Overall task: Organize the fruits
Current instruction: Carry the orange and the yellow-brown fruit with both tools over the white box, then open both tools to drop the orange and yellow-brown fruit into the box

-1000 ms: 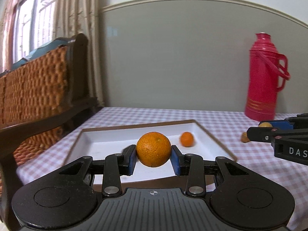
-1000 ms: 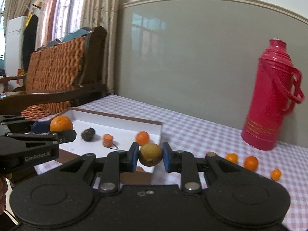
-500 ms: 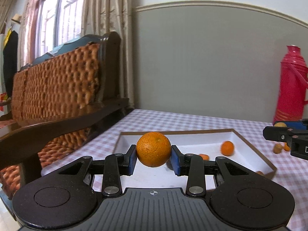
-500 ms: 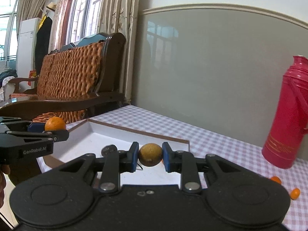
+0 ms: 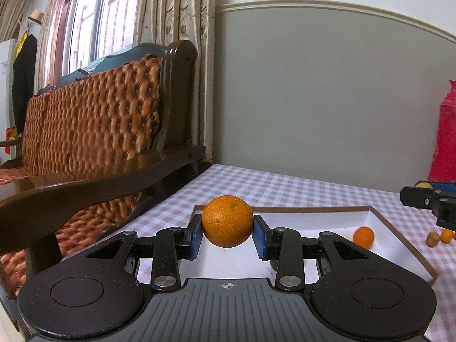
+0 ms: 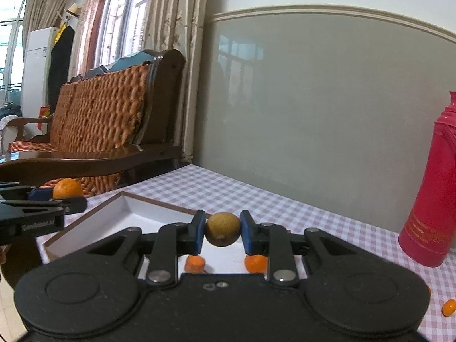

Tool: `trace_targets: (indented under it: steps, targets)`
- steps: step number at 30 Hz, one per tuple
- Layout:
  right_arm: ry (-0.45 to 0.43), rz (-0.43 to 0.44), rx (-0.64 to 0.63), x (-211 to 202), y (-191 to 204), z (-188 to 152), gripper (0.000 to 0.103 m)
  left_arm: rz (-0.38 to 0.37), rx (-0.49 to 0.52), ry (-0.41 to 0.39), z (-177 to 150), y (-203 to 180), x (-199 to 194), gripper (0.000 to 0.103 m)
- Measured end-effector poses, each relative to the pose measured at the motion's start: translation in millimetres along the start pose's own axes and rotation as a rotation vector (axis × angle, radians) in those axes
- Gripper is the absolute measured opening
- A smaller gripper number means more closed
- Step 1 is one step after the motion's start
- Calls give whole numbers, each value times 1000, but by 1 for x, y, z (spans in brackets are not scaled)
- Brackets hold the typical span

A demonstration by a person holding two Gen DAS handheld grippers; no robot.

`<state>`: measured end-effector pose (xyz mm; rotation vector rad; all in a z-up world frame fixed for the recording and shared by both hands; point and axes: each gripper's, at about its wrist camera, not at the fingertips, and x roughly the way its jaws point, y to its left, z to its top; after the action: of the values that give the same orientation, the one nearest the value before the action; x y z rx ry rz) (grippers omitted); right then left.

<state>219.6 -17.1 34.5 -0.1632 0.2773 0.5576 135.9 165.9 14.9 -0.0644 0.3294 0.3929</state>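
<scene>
The left hand-held gripper (image 5: 228,236) clamps a round orange mandarin (image 5: 227,221) above the near-left corner of the shallow white brown-rimmed tray (image 5: 393,225); the right hand-held gripper (image 6: 223,232) grips a small brownish-yellow round fruit (image 6: 223,228) over the tray's near edge.

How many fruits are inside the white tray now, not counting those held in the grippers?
2 in the right wrist view: an orange piece and a small orange fruit, both on the white tray floor under the right hand-held gripper. Its body may hide more.
</scene>
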Motion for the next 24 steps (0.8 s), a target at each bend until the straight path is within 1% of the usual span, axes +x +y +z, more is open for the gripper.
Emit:
trace_targets:
  steps: [9,15,20,24]
  targets:
    - [23,-14,23,28,-14,2,18,-7,9,25,8,-5,30,37]
    - [52,-22,41,51,-27,6,18,7,6,33,15,-5,47,37]
    - [84,-19,53,68,-34,4,18,19,6,81,15,0,68,37]
    - [103,-12,56,81,-38,5,18,27,4,95,15,2,77,37]
